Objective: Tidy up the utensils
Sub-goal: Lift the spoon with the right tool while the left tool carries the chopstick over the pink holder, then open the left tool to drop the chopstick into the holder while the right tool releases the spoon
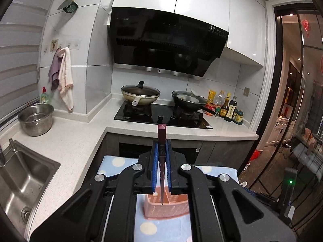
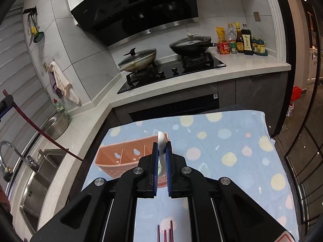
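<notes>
Left gripper [image 1: 161,151] pinches a dark red chopstick [image 1: 162,139], right gripper [image 2: 162,151] clamps a white spoon [image 2: 161,141], both lifted clear, presumably for dropping into the pink utensil basket [image 2: 121,157].

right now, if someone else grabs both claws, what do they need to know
Left claw: shut on a dark red chopstick, held in the air above the pink organizer basket.
Right claw: shut on a white spoon, raised over the dotted blue cloth near the basket.
Basket: lying on the cloth; its compartments look empty from the right wrist view.
More dark red chopsticks lie on the cloth beneath the right claw.
Done: both utensils picked up.
Left: probably drop the chopstick and spoon into basket compartments, then fetch the remaining chopsticks.
</notes>
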`<state>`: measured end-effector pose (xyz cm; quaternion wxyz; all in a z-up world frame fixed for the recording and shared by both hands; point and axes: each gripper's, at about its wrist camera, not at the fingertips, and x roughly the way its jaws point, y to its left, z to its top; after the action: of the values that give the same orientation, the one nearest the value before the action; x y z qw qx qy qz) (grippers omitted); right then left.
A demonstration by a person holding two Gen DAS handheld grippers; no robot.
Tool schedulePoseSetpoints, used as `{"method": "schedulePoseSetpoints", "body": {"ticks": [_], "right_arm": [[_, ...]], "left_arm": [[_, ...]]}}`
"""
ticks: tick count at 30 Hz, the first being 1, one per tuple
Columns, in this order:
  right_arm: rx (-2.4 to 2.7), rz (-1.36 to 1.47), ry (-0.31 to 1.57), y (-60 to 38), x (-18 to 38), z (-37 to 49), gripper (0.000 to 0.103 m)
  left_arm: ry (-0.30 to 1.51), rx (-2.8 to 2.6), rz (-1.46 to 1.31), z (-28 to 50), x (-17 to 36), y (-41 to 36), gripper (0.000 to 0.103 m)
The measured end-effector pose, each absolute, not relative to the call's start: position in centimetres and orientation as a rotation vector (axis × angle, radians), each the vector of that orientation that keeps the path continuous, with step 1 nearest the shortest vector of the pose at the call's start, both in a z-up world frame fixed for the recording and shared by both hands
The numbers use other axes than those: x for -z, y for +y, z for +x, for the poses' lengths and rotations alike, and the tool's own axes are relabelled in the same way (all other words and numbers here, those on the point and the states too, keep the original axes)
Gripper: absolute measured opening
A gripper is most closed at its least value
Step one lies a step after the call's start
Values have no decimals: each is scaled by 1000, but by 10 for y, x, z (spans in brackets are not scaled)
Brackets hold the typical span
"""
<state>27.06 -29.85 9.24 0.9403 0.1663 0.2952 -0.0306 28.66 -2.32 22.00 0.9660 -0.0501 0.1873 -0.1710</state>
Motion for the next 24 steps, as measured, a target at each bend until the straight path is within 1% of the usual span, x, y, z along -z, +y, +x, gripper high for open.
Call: {"method": "schedulePoseSetpoints", "body": {"ticks": [5,10,16,19,20,21,22,24], "right_arm": [[75,341,642,-302,-78,315,7],[75,336,708,-298,-50,344,7],[62,323,759,-289,-25,361,7],[65,317,760,-286,-22,364,8],[73,311,749,-286,-23,363,10],[77,301,742,-285,-24,362,12],[79,295,735,-283,-26,360,13],[76,299,727,-284,-29,358,13]], "left_arm": [[413,329,-100,326,-209,-38,7],[485,322,-100,353,-178,-43,7],[550,312,-95,370,-145,-45,7],[573,304,-93,375,-134,-46,8],[578,298,-92,377,-131,-45,9],[581,292,-87,377,-129,-46,18],[577,282,-83,376,-128,-45,32],[565,272,-81,373,-127,-45,44]]}}
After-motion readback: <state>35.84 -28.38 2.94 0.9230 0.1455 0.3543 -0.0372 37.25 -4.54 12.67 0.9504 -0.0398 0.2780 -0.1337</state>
